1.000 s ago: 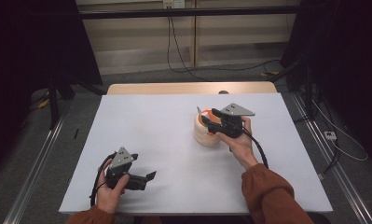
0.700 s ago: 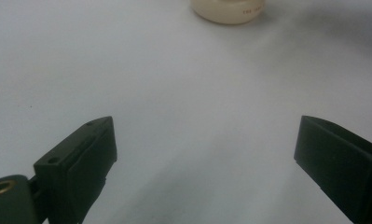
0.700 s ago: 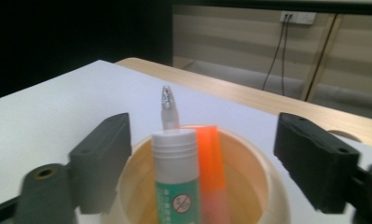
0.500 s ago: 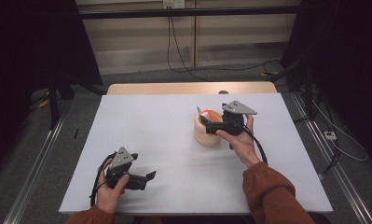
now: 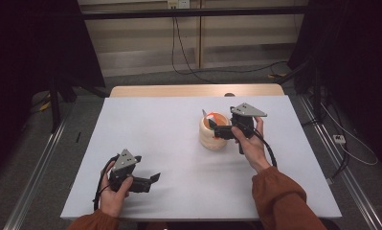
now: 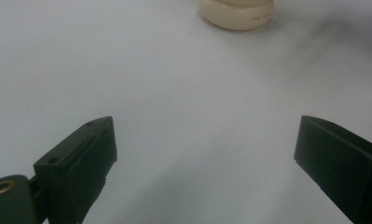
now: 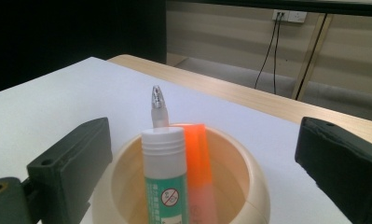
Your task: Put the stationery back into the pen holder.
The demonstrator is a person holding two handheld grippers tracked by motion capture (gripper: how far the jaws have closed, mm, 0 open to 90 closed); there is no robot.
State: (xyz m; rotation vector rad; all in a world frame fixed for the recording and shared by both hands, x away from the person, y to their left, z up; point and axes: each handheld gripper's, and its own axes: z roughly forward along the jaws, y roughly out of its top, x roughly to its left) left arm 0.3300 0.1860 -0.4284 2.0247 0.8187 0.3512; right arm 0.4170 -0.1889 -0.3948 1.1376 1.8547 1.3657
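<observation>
The round cream wooden pot (image 5: 212, 136) stands right of the white table's (image 5: 169, 124) centre, holding a green-labelled glue stick (image 7: 165, 179), an orange marker (image 7: 198, 163) and a clear-capped pen (image 7: 158, 108). The right gripper (image 5: 216, 130), at the pot's 3 o'clock, has its jaws spread wide over the rim, clamping nothing. Judging by this, a pick is about to begin or a drop has just ended.

The right gripper view reveals the pot's contents. The left gripper view shows the left gripper (image 5: 152, 178) spread apart and idle, with the pot's base at 12 o'clock.

One cream holder cup (image 7: 256, 196) sits between the right gripper's (image 7: 204, 158) spread jaws; inside it stand three items: one glue stick (image 7: 166, 179), one orange marker (image 7: 198, 168), one clear-capped pen (image 7: 158, 109); two grippers total, the left gripper (image 6: 202, 154) included.
</observation>
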